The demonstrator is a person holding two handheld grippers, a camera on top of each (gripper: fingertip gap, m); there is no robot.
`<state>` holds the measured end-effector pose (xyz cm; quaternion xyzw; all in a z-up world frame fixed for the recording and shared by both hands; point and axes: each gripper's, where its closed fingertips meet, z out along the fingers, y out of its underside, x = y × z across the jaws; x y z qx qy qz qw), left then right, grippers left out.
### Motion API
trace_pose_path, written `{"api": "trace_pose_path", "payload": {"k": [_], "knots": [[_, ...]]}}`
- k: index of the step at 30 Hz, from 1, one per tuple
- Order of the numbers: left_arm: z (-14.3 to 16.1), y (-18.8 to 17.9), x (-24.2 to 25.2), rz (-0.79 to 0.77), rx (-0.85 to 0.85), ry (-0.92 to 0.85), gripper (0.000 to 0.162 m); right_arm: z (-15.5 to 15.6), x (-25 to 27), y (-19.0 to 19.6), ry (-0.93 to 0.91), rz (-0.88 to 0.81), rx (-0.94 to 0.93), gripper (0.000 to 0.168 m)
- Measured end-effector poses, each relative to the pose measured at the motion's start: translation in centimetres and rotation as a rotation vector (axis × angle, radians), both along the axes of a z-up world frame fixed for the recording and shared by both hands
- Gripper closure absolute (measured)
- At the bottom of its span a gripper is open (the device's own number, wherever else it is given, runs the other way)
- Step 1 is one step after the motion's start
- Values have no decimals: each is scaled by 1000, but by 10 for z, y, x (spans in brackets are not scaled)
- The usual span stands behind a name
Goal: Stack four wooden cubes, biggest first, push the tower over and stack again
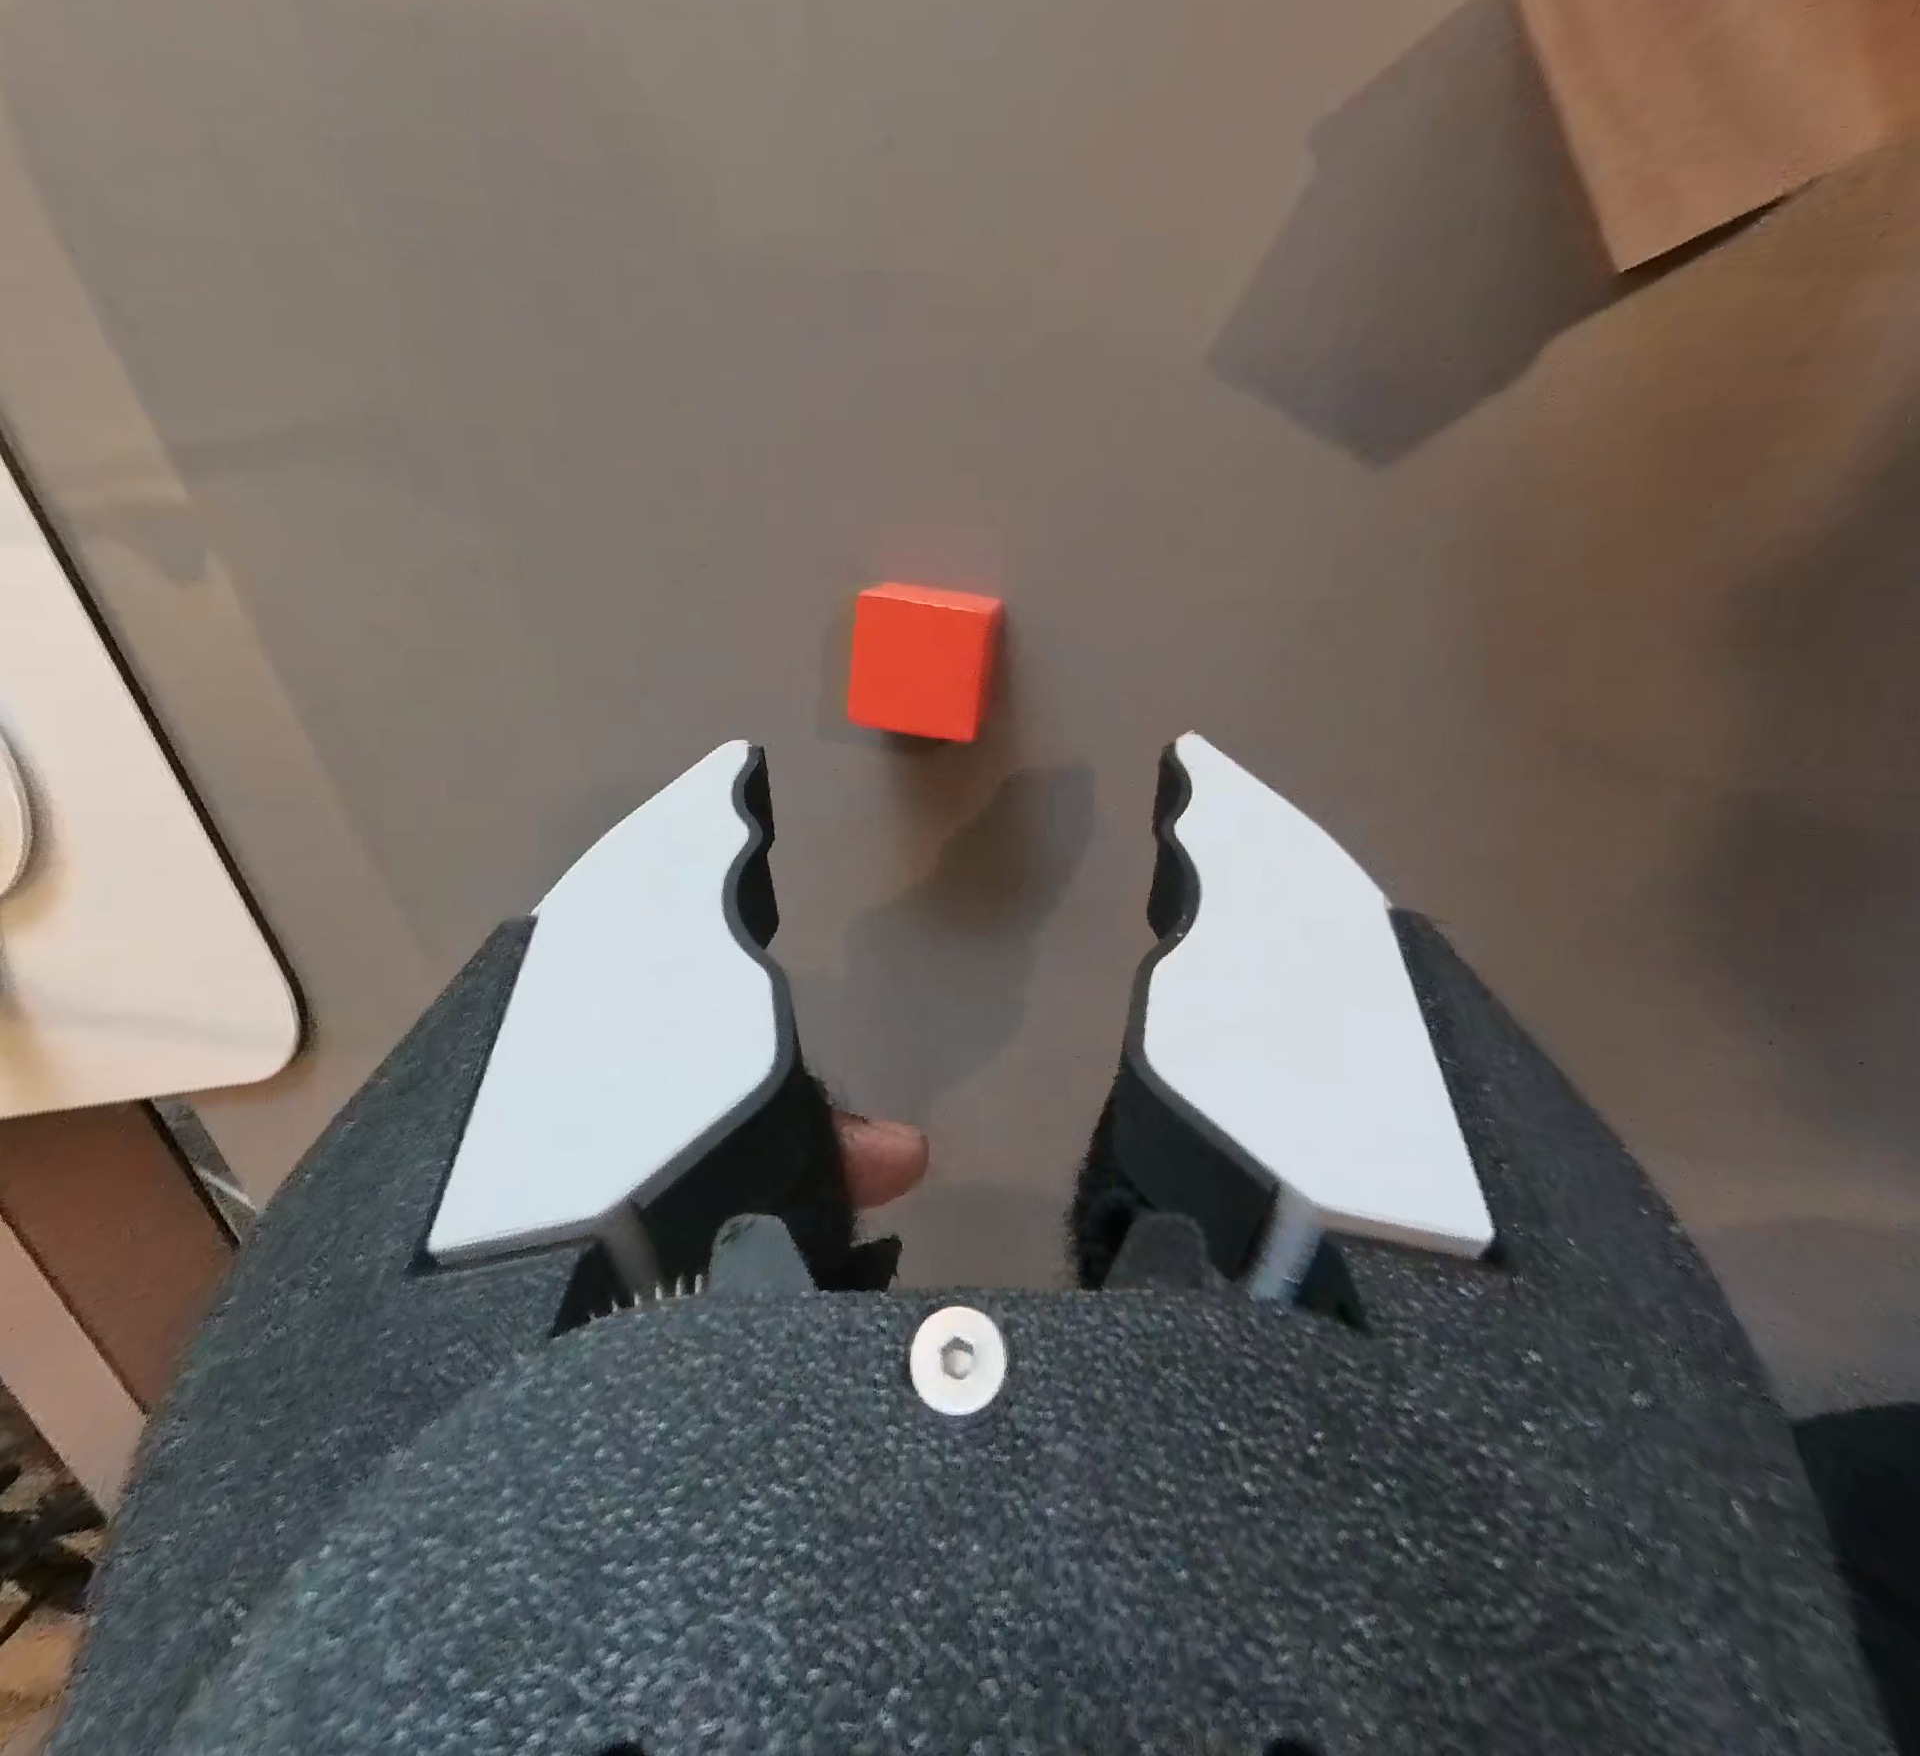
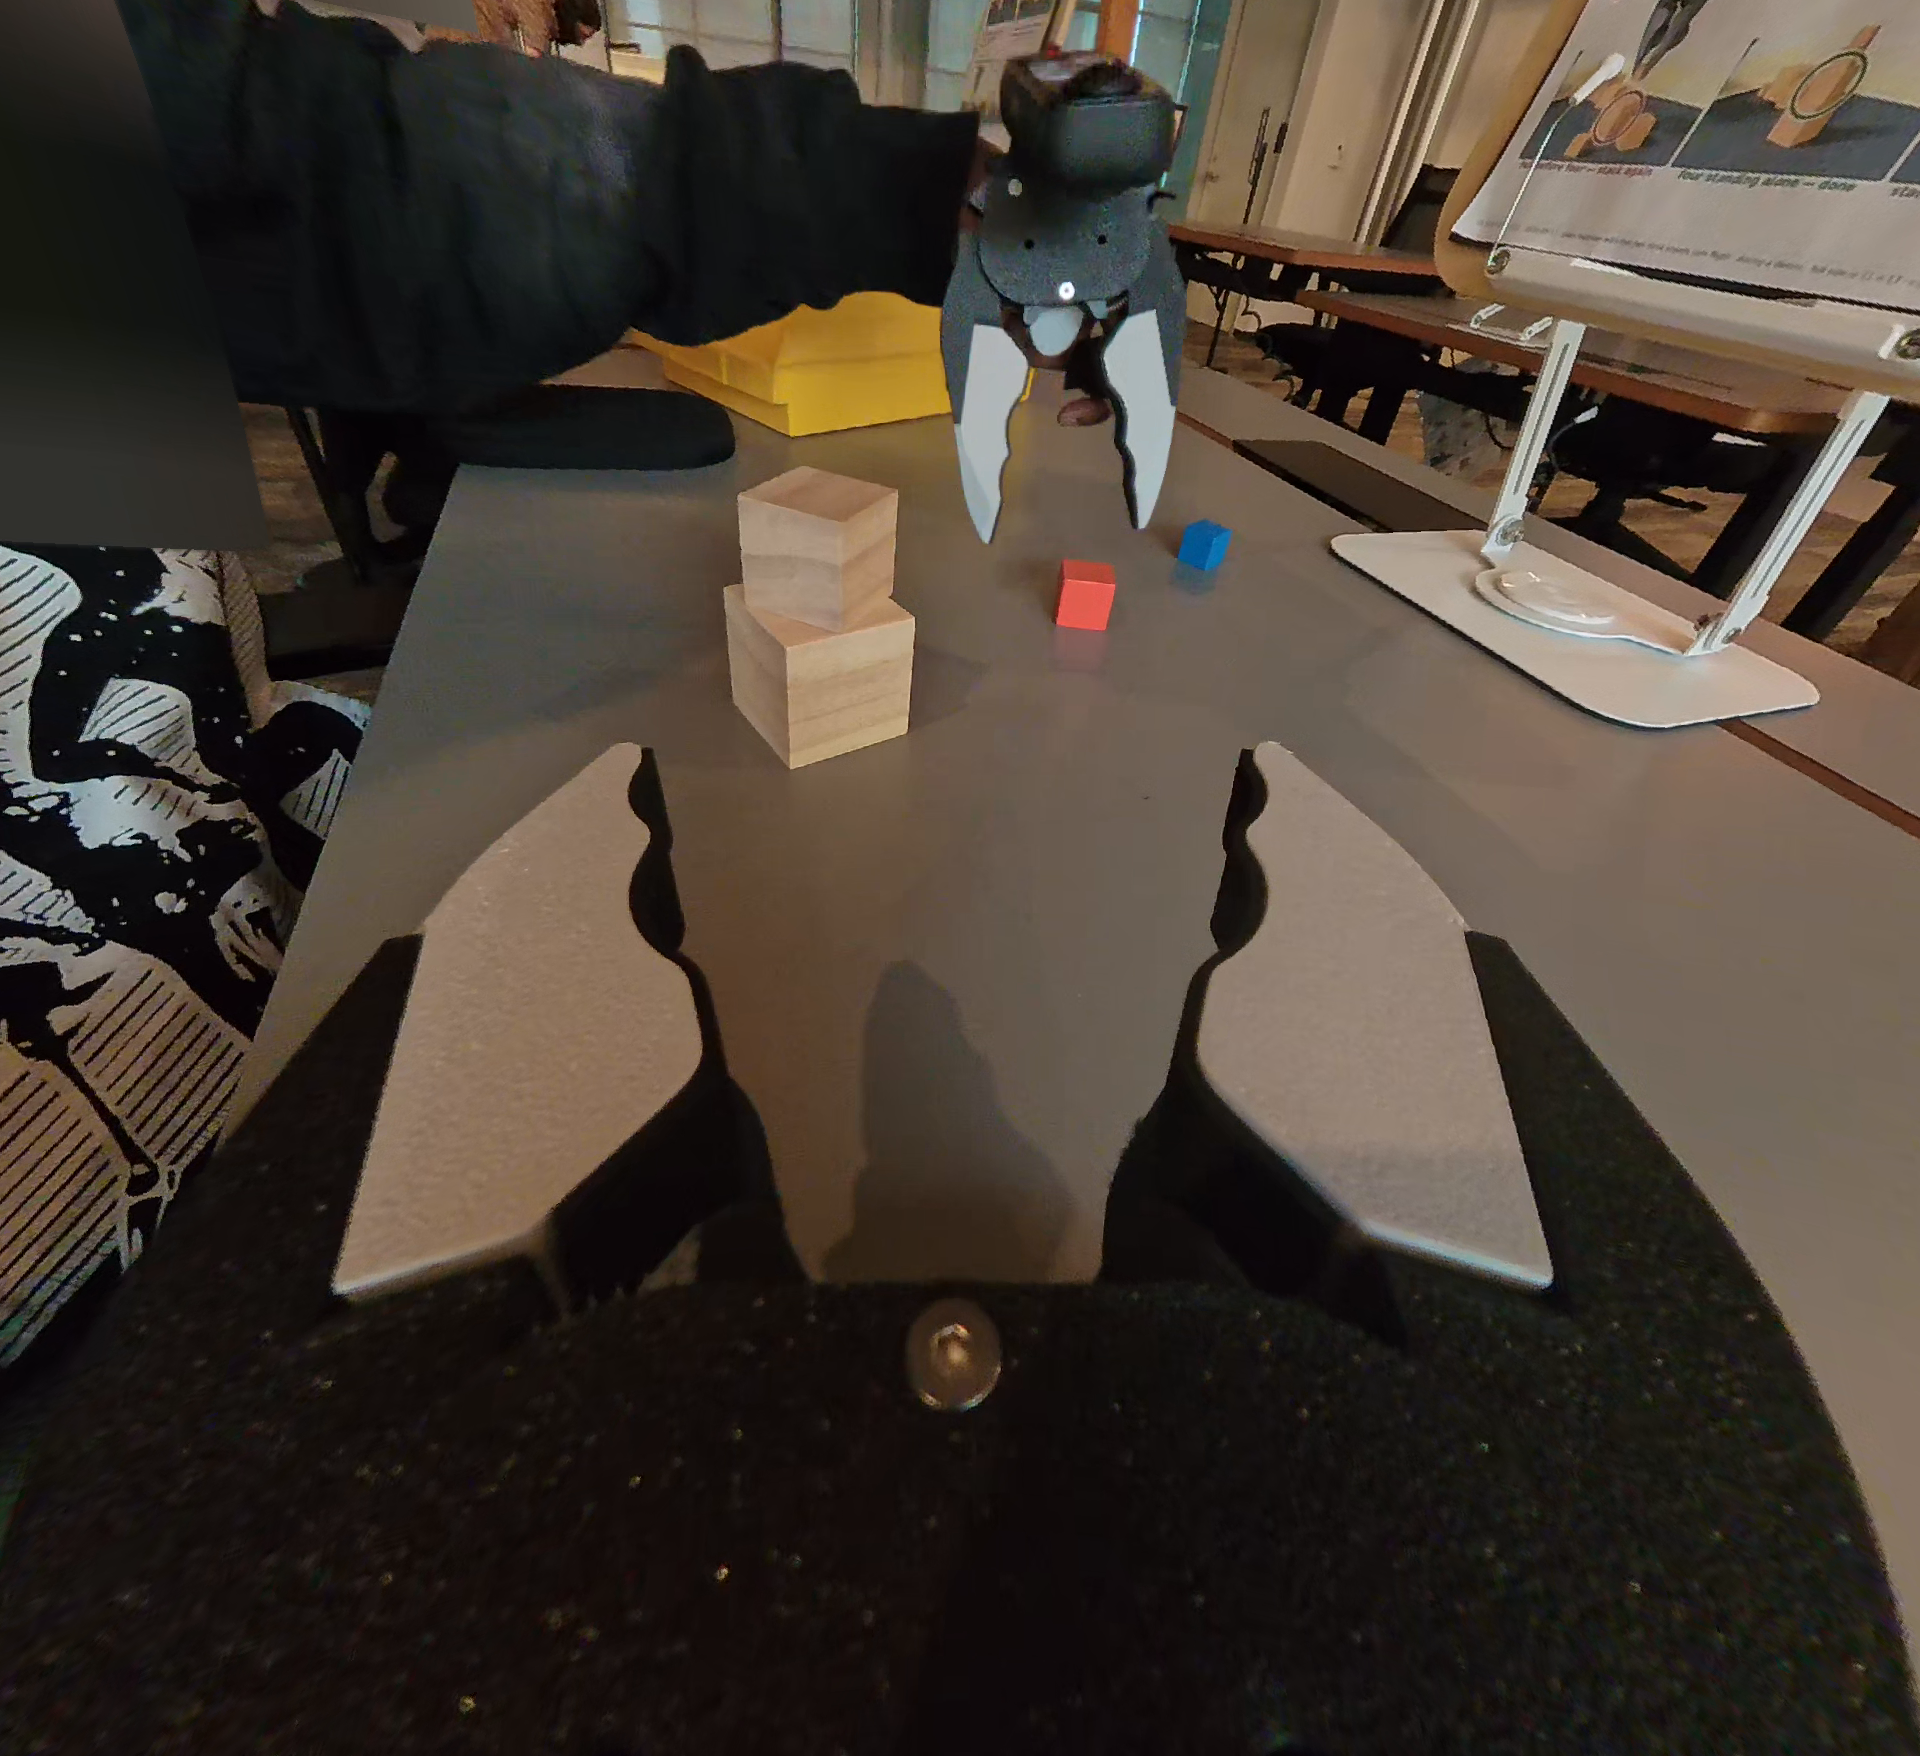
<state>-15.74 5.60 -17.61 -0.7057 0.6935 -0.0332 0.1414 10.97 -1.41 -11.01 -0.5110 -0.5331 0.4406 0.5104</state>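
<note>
Right gripper (image 2: 940,761) nearest lens: jaws spread wide, empty, low over grey tabletop (image 2: 1351,875). Left gripper (image 1: 961,750) likewise wide, empty, hovering above small red wooden cube (image 1: 920,659). Small blue wooden cube (image 2: 1203,546) just beyond. Two large pale wooden cubes (image 2: 819,615) stacked near left, upper one offset. Risks: off-centre descent nudging red cube aside; sleeve brushing misaligned stack, toppling early.
</note>
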Motion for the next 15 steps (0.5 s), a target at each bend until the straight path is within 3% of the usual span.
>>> {"api": "trace_pose_path", "payload": {"k": [11, 13, 15], "knots": [[-17, 14, 10, -38, 2, -7, 101, 0, 0, 0, -3, 3, 0, 67], [-21, 14, 10, -45, -1, 0, 108, 0, 0, -1, -3, 4, 1, 67], [-23, 14, 10, -55, -1, -2, 130, 0, 0, -1, -3, 4, 1, 67]]}}
